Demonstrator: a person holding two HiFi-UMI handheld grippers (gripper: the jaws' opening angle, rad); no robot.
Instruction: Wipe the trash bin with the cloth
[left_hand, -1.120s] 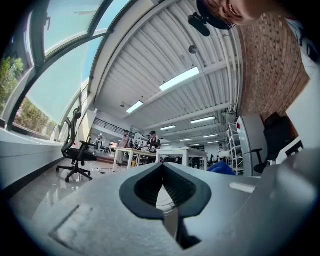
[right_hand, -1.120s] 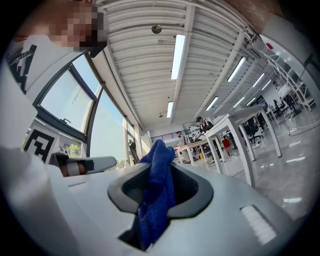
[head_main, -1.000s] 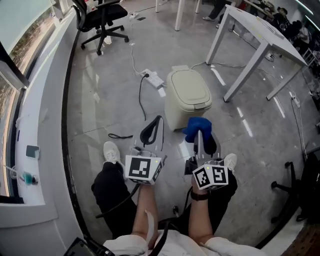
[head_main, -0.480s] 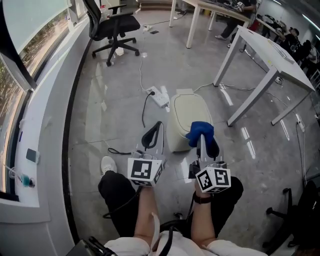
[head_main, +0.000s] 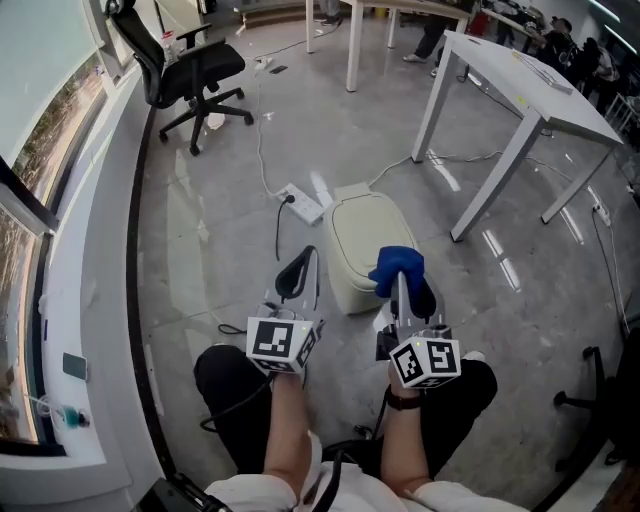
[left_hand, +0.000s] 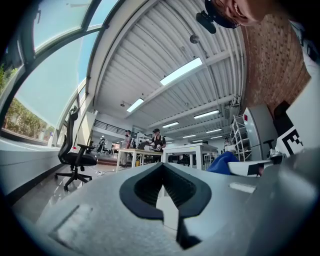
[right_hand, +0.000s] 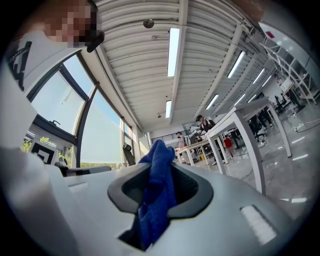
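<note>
Clamping a blue cloth, right gripper near the trash bin, left gripper closed, empty.

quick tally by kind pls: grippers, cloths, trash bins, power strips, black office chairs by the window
grippers: 2 (left gripper, right gripper)
blue cloth: 1
trash bin: 1
power strip: 1
black office chair: 1
total: 6
</note>
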